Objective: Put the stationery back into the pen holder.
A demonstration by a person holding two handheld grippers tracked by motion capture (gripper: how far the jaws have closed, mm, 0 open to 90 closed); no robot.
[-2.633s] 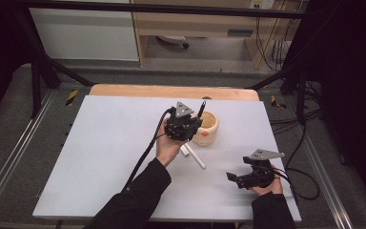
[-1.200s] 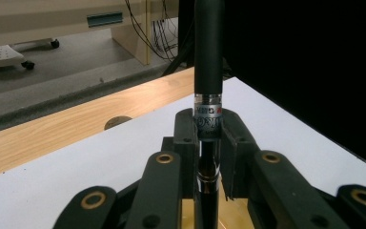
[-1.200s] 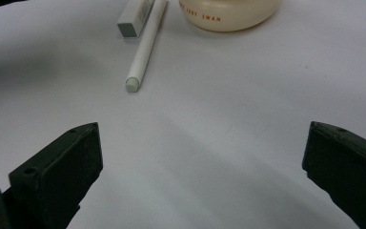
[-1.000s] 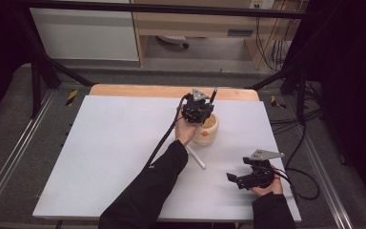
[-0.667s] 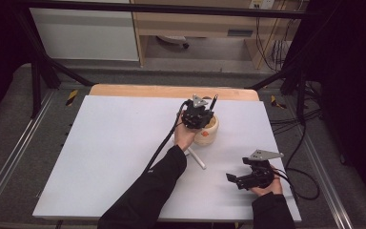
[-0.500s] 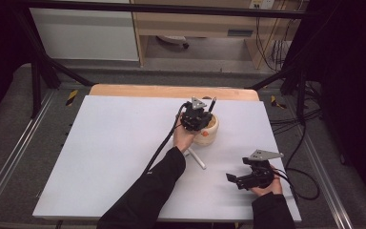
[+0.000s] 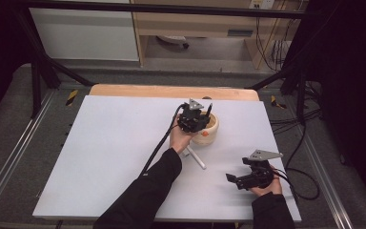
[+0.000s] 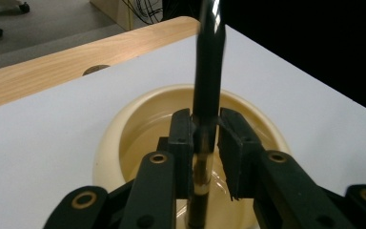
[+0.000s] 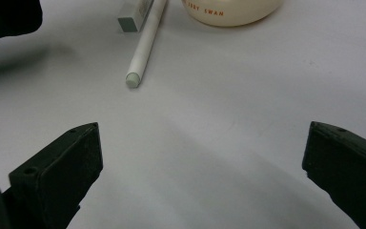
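A cream bowl (image 7: 209, 132) stands right of the table's middle; its rim (image 8: 124, 114) shows close in the left gripper view. My left gripper (image 7: 194, 119) hovers over it, shut on a black pen (image 8: 207, 71) that stands upright with its lower end down inside the bowl. A white pen (image 7: 196, 158) lies on the table just in front of the bowl, also seen as a white pen (image 9: 143, 45) in the right gripper view beside a small grey eraser (image 9: 134, 16). My right gripper (image 7: 238, 181) rests near the front right, open, nothing between its jaws.
The white table top (image 7: 109, 152) has a wooden strip (image 7: 171, 91) along its far edge. Cables (image 7: 300, 176) trail off the right side. A metal frame (image 7: 33, 81) and dark floor surround the table.
My left gripper has moved right and away, from beside the bowl to above it, then lowered slightly with the black pen. The right gripper has stayed still.
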